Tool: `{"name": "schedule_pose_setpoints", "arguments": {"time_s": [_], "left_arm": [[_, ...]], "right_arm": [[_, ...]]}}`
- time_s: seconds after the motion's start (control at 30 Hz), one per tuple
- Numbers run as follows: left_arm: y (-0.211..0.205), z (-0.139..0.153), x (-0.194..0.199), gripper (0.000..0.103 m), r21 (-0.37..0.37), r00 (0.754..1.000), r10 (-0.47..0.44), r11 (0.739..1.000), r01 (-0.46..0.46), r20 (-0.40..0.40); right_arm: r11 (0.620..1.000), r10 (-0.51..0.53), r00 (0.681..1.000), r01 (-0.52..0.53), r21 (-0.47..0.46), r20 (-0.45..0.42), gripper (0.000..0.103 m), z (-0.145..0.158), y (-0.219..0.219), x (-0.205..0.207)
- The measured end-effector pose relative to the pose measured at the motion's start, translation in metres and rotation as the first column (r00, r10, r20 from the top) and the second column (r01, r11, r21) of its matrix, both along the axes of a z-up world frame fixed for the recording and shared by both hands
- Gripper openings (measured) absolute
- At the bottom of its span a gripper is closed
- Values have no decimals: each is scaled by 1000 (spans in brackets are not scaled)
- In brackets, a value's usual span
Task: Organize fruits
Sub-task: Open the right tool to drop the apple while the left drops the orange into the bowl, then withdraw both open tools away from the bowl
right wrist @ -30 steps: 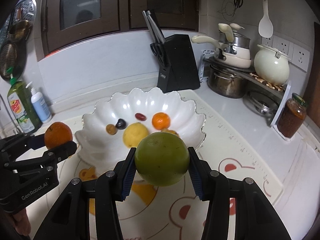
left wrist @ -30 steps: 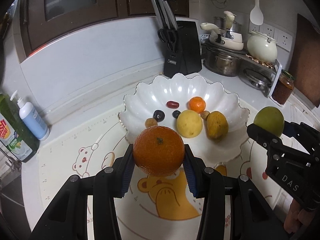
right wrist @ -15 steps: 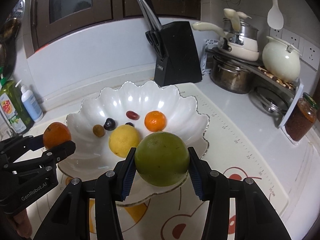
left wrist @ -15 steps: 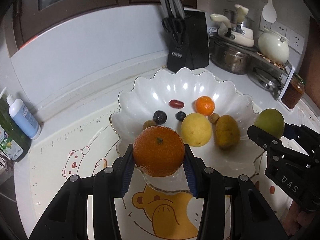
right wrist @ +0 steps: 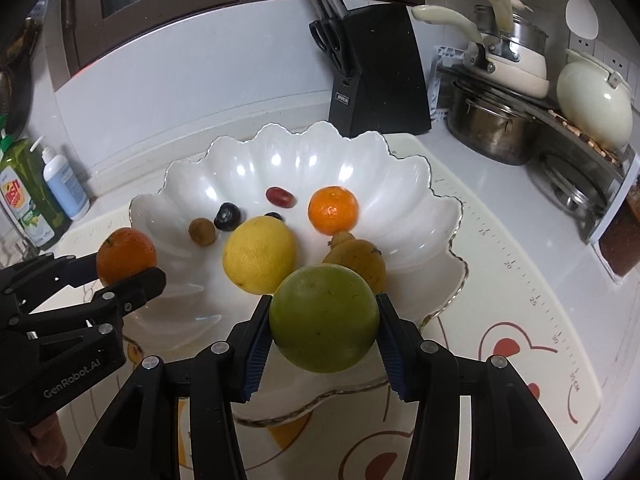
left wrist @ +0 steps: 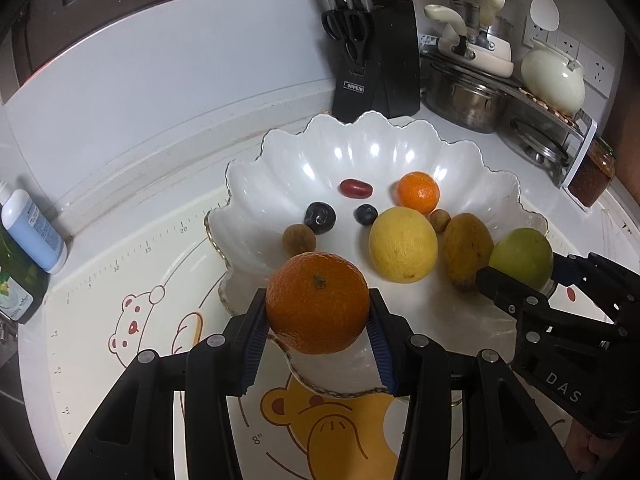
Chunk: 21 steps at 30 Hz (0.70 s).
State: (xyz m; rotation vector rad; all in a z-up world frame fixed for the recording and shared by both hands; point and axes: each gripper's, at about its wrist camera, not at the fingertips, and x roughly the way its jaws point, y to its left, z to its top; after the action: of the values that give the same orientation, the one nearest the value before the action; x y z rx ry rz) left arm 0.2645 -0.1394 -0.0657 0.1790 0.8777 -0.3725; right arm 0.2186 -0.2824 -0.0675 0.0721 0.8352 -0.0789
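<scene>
My left gripper [left wrist: 317, 320] is shut on a large orange [left wrist: 317, 307], held just above the near rim of a white scalloped bowl [left wrist: 360, 148]. My right gripper [right wrist: 324, 332] is shut on a round green fruit [right wrist: 324, 317], which hangs over the bowl's [right wrist: 304, 152] near right side. In the bowl lie a yellow citrus [left wrist: 402, 244], a small orange [left wrist: 418, 195], a brownish-yellow fruit [left wrist: 468, 256], a red grape [left wrist: 356, 188], two dark fruits [left wrist: 319, 218] and a brown longan [left wrist: 299, 239]. Each gripper shows at the edge of the other's view.
A black knife block [left wrist: 376, 56] stands behind the bowl. Steel pots [left wrist: 464, 92], a cream kettle [left wrist: 554, 80] and a jar [left wrist: 592, 176] fill the right back corner. Soap bottles [left wrist: 34, 228] stand at the left. A bear-print mat [left wrist: 160, 320] lies under the bowl.
Both grippers have moved forward and down toward the bowl, each still holding its fruit. The orange and the green fruit now hang over the bowl's near rim.
</scene>
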Motion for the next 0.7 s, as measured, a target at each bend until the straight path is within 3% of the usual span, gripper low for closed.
{"name": "schedule_pose_setpoints", "arguments": {"time_s": [0.1,0.13,0.17,0.23,0.47,0.7], "left_arm": [[-1,-2,0,50,1,1000,-6,1000,6,-10],[-1,-2,0,56,-5,1000,-10,1000,10,-7],[-1,0,-2,63,-12,1000,-15,1000,15,-3],[-1,3,-4,67,0,1000,-5,1000,5,17],[4,16,-13,96,13,997,31,999,-32,65],[13,32,-26,103,28,989,78,996,-82,124]], "right_arm": [[1000,1,1000,-1,0,-4,51,0,2,1],[1000,0,1000,0,0,3,56,0,2,0],[1000,-8,1000,8,-7,11,70,2,2,-1],[999,-31,999,32,-21,35,79,7,0,-4],[995,-80,994,85,-61,80,80,21,-3,-15],[988,-118,987,128,-84,110,89,32,-1,-30]]}}
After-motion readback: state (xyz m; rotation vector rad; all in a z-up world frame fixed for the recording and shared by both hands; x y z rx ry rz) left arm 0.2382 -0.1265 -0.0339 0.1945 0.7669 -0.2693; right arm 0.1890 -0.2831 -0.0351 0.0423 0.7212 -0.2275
